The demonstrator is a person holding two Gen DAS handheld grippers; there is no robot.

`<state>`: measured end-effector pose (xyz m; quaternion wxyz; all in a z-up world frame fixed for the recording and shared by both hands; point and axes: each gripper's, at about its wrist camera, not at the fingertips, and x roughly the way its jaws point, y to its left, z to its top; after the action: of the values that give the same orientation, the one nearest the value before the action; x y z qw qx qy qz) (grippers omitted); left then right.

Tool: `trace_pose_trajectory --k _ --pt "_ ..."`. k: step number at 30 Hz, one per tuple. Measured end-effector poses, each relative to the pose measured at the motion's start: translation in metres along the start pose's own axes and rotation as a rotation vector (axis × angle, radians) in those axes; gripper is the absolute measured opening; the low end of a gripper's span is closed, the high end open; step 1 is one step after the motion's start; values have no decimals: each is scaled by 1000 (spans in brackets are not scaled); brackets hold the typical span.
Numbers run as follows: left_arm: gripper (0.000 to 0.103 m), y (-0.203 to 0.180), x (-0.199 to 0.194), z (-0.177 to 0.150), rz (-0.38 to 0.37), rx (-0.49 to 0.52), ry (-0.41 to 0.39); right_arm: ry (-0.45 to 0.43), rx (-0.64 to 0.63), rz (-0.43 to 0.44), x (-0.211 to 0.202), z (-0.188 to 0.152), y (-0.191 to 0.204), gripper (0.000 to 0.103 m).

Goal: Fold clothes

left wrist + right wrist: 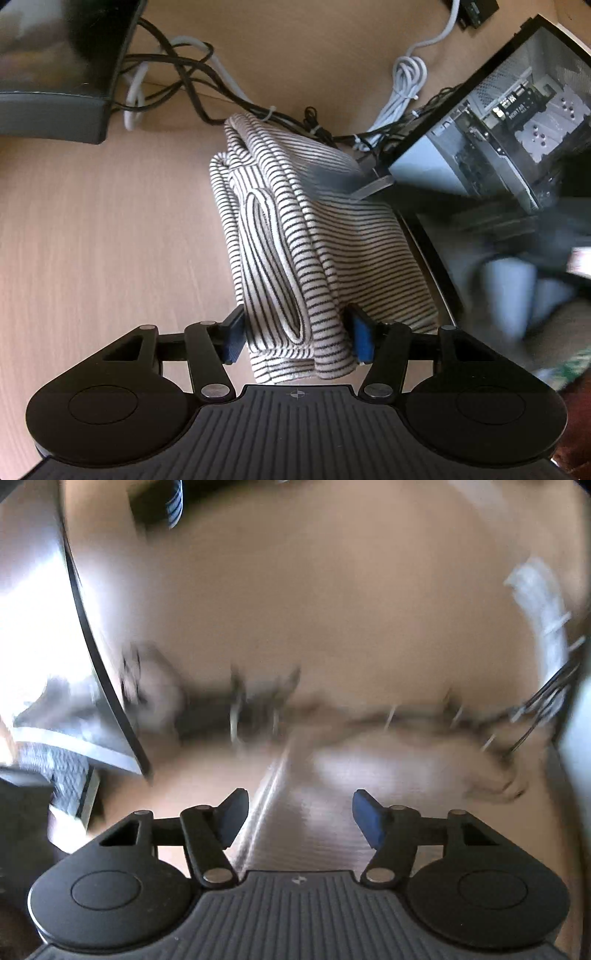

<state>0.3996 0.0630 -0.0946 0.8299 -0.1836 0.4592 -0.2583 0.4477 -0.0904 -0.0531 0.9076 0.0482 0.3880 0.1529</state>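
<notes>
The left gripper has its two blue-padded fingers closed onto the near end of a folded striped garment, a cream knit with thin dark stripes, pinching the bunched cloth between the pads. The garment stretches away from the jaws over the light wooden tabletop, its far end reaching a tangle of black cables and a coiled white cable. Its right edge runs just beside an open computer case, whose glass side and inner boards are visible. A dark monitor base sits at the far left of the table. In the right wrist view the picture is heavily smeared by motion; the right gripper stands with its blue pads wide apart and nothing between them, above the same wooden surface. A dark curved edge shows at the left, and blurred cables at the right.
</notes>
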Motion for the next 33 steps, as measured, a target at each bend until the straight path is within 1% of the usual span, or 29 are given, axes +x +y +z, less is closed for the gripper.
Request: trace_pose_trajectory --k 1,4,5,6,7,8,9,10,12,15,17,18,19,20,21,22,23,24,26,27,29,30,31,33 --pt "61 1 -4 0 9 -3 -8 25 -18 -20 13 -3 2 65" --pt "65 0 -19 -2 57 21 -23 1 -68 -28 11 -3 6 68" --pt "65 1 -22 -2 64 24 -25 -20 -41 -16 0 -2 3 68" --pt "65 2 -23 -3 68 25 -26 -42 -16 -8 -12 -1 0 71" --pt "65 4 -24 -4 71 26 -26 -68 2 -24 -24 -5 -3 83" --pt "64 5 -25 -4 75 27 -27 -94 24 -44 -35 -14 -8 88" --pt "64 6 -23 -4 76 28 -24 -120 47 -65 -47 -22 -12 92" --pt "64 7 -21 -4 75 28 -19 -138 77 -81 -57 -31 -18 92" --pt "64 8 -16 -4 75 29 -9 -110 200 -70 -69 -52 -38 92" --pt "66 11 -9 -4 73 30 5 -38 364 -30 -66 -78 -63 92" --pt "65 13 -9 -4 64 33 11 -13 444 10 -55 -88 -71 92" --pt "65 14 -9 -3 63 35 13 -3 475 29 -51 -92 -74 85" --pt "64 14 -11 -3 63 36 15 -6 463 37 -55 -90 -71 74" --pt "62 14 -12 -2 65 41 12 -40 424 28 -63 -81 -62 70" --pt "61 13 -13 0 67 47 7 -72 382 21 -72 -73 -54 62" --pt "61 12 -14 1 73 53 5 -99 327 23 -81 -66 -46 58" --pt "62 12 -14 2 79 60 3 -121 274 21 -89 -59 -40 57" --pt "62 12 -13 3 87 64 3 -117 241 2 -90 -55 -37 56" --pt "64 12 -12 2 104 71 2 -77 235 -43 -82 -58 -41 56" --pt "65 11 -10 2 110 77 1 -46 267 -54 -75 -64 -48 53" --pt "65 8 -8 2 125 100 -2 9 333 -69 -64 -77 -61 53" --pt "66 6 -7 2 135 118 -5 3 372 -47 -67 -81 -67 53" --pt "66 4 -6 2 146 136 -9 2 385 -43 -68 -82 -67 53" --pt "66 4 -6 4 159 144 -16 0 373 -51 -70 -82 -63 53"
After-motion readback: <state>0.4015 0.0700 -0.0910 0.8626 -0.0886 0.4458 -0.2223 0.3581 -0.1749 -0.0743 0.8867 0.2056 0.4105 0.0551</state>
